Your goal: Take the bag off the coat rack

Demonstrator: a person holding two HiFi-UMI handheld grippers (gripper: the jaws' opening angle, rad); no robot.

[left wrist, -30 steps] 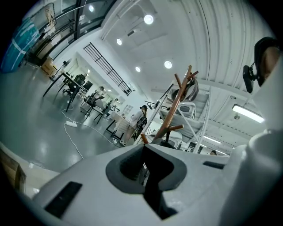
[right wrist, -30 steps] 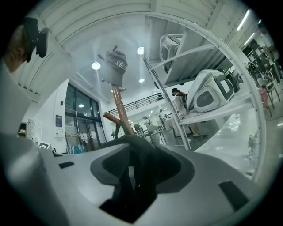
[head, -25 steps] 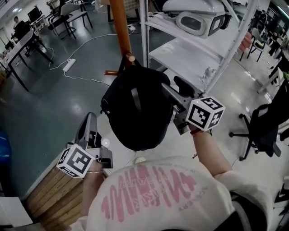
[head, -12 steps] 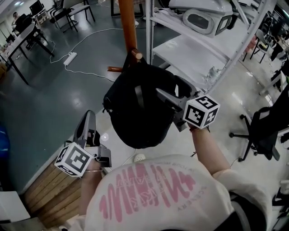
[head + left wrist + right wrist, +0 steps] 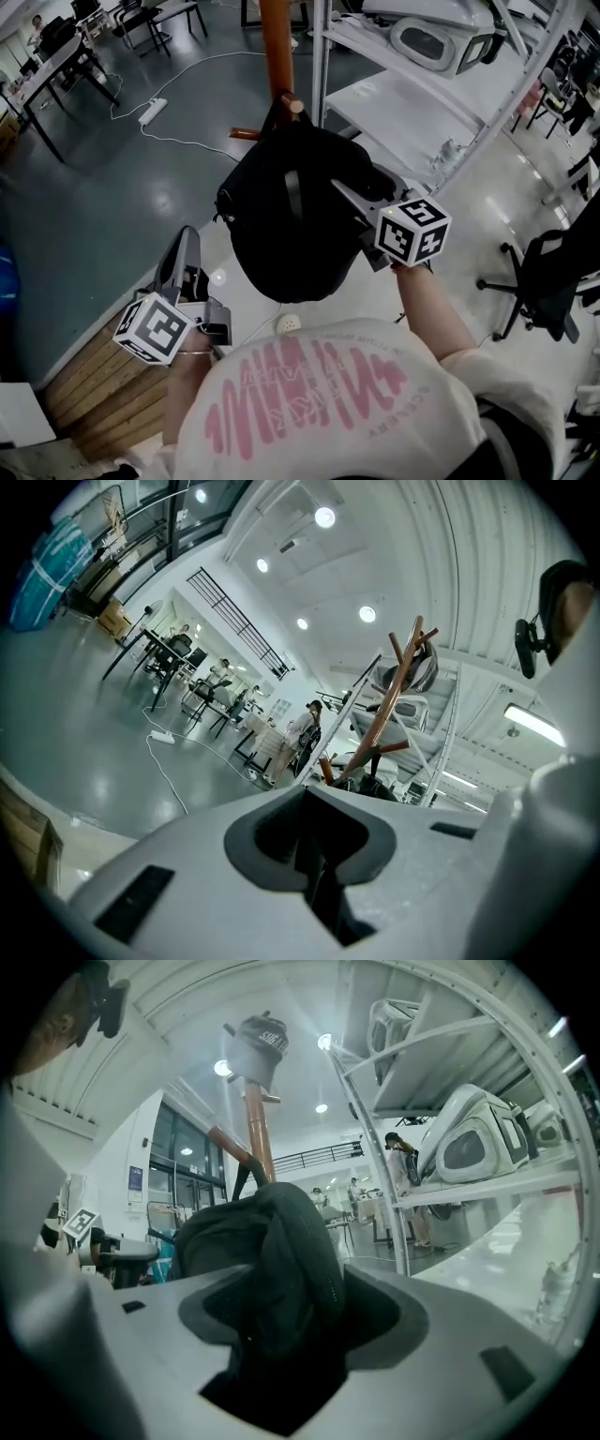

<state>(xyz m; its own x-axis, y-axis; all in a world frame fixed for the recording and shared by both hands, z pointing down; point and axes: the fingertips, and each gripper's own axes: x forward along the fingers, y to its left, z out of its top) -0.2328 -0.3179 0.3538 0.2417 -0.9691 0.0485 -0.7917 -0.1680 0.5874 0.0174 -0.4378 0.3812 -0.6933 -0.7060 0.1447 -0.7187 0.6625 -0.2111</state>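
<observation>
The right hand-held gripper (image 5: 359, 190), its jaws just closing, clamps the black bag (image 5: 281, 225) hanging on the coat rack (image 5: 275, 47) ahead; the left hand-held gripper (image 5: 186, 248) is closed, empty.

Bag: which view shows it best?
Head view: the whole bag shows, hanging from a peg of the rack. Right gripper view is too close: only a fold of it between the right tongs, which have just been closing. Left gripper view catches at most a dark bit low on the far rack.
</observation>
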